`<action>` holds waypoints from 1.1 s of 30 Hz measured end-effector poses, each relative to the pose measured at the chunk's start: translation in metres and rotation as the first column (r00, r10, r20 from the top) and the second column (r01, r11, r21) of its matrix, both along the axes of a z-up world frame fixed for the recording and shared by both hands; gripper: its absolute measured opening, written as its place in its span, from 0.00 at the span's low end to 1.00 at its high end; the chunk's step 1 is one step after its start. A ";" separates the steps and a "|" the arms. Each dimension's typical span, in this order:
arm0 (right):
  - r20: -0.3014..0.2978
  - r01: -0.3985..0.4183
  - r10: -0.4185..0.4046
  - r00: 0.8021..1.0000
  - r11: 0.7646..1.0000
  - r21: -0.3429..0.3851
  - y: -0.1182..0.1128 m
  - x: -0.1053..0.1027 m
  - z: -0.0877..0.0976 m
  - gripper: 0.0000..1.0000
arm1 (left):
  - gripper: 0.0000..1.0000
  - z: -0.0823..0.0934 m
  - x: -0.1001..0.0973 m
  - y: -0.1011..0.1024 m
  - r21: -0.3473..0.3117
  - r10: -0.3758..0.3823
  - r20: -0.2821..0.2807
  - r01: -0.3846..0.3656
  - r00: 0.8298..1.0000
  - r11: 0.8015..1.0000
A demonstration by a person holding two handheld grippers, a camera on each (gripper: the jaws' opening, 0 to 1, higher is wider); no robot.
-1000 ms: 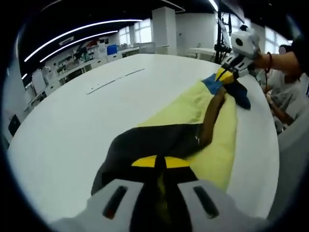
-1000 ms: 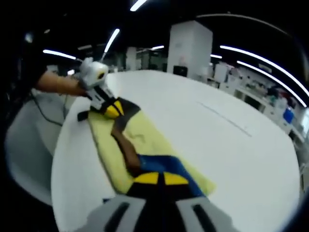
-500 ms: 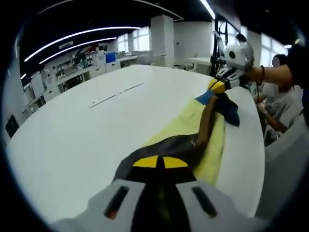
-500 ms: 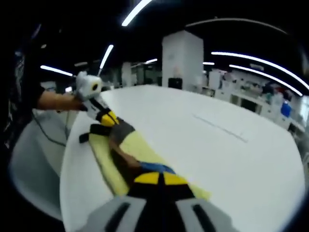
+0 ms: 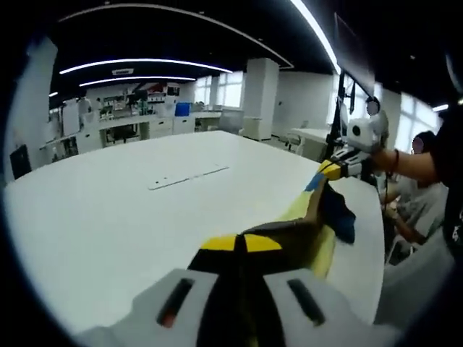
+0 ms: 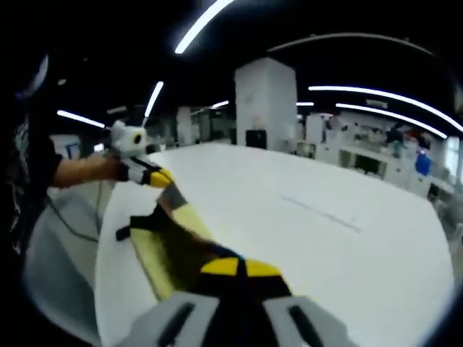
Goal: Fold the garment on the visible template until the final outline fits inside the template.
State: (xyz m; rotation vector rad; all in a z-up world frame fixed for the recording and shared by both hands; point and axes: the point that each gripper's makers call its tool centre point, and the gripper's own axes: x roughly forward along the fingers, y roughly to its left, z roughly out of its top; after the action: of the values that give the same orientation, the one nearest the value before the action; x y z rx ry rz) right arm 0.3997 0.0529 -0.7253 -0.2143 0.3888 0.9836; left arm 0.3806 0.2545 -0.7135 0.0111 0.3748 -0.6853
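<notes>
left claw (image 5: 244, 244): jaws closed together on one end of the garment (image 5: 304, 230), dark cloth gathered right at its yellow tips
right claw (image 6: 239, 269): jaws likewise pinched on the opposite end, blue and dark cloth at its tips; ahead of the left claw it appears at the far end of the cloth
garment: yellow with dark and blue parts, strung between the two claws, sagging in the middle, apparently lifted along the near edge of the table (image 5: 130, 210)
template: cannot make one out; a thin pale strip (image 5: 188, 176) lies on the table well beyond the left claw
person: forearm and hand behind each claw
risk: cloth hangs close to the table edge, so slack or a loosened pinch could drop it off the side, out of the workspace
risk: uneven pull between claws could twist the fold, leaving the outline crooked
</notes>
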 end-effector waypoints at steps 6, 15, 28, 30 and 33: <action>0.006 0.032 -0.032 0.999 0.998 -0.049 -0.003 0.018 -0.002 0.00 | 0.00 0.007 0.018 -0.005 -0.002 0.030 0.009 -0.030 1.000 1.000; -0.002 0.102 -0.103 0.995 0.993 -0.055 0.001 0.059 -0.006 0.00 | 0.00 -0.001 0.064 0.012 -0.044 0.148 -0.036 -0.150 0.988 0.988; -0.074 0.193 -0.196 0.978 0.980 -0.041 0.008 0.116 -0.030 0.00 | 0.00 -0.046 0.115 0.037 -0.042 0.235 -0.119 -0.242 0.965 0.969; -0.085 0.195 -0.198 0.977 0.980 -0.040 0.010 0.124 -0.036 0.00 | 0.00 -0.052 0.120 0.038 -0.035 0.242 -0.124 -0.248 0.962 0.968; -0.086 0.195 -0.200 0.976 0.979 -0.063 0.012 0.130 -0.044 0.00 | 0.00 -0.061 0.125 0.038 -0.031 0.253 -0.138 -0.260 0.958 0.965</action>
State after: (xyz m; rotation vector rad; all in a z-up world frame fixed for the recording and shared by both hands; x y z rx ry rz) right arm 0.5296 0.0648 -0.7697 -0.1767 0.5115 0.7893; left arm 0.5051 0.2923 -0.7743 -0.1288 0.4777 -0.4387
